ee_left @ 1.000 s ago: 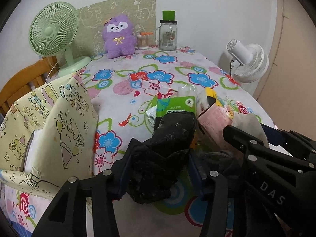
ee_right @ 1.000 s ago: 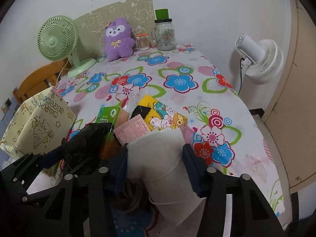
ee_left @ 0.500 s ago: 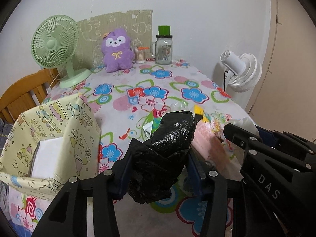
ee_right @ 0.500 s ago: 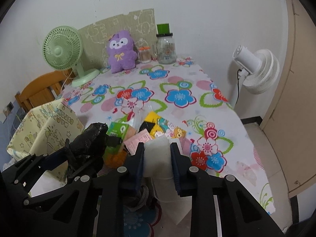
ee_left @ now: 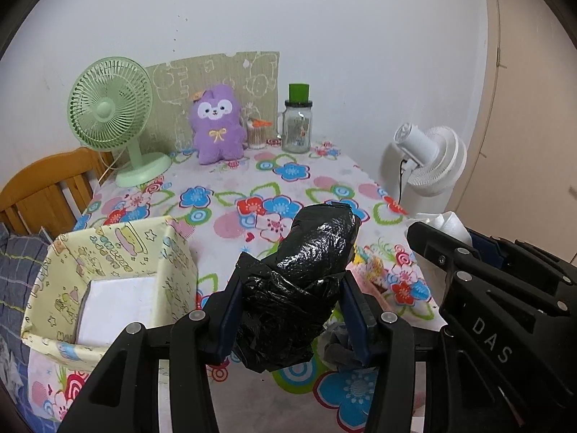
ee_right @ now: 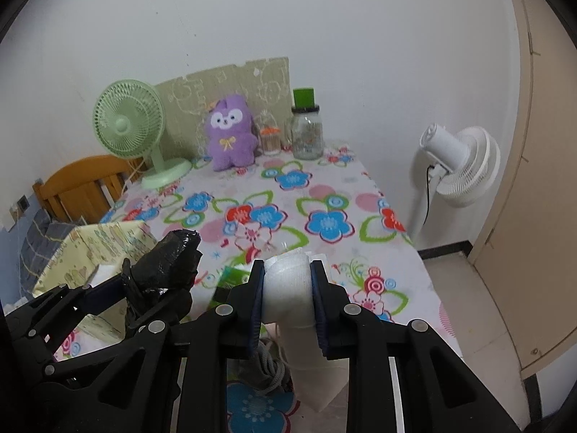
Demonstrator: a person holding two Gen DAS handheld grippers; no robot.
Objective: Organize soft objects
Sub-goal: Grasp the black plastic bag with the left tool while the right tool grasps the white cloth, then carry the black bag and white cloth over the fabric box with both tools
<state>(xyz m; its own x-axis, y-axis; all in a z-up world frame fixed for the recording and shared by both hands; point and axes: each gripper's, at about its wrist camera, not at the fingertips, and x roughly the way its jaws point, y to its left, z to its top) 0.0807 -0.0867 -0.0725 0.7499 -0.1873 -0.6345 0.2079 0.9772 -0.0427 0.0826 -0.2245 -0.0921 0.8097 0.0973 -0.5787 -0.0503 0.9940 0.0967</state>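
Observation:
My left gripper [ee_left: 290, 310] is shut on a crumpled black plastic bag [ee_left: 303, 281] and holds it up above the floral table [ee_left: 288, 176]; the bag also shows in the right wrist view [ee_right: 166, 267]. My right gripper [ee_right: 286, 288] is shut on a white cloth [ee_right: 292, 288] that hangs down between the fingers. A yellow patterned fabric box [ee_left: 108, 270] with a white item inside stands to the left of the bag. A grey knitted item [ee_right: 268, 364] lies under the right gripper.
A purple plush toy [ee_left: 216, 130], a green desk fan [ee_left: 111, 108] and a glass jar with a green lid [ee_left: 297, 126] stand at the table's far edge. A white floor fan [ee_right: 458, 166] stands right of the table. A wooden chair [ee_left: 47, 187] is at left. Packets lie under the grippers.
Both grippers have risen and pulled back from the table. The right gripper has closed tight on the white cloth and lifted it. The left still holds the black bag.

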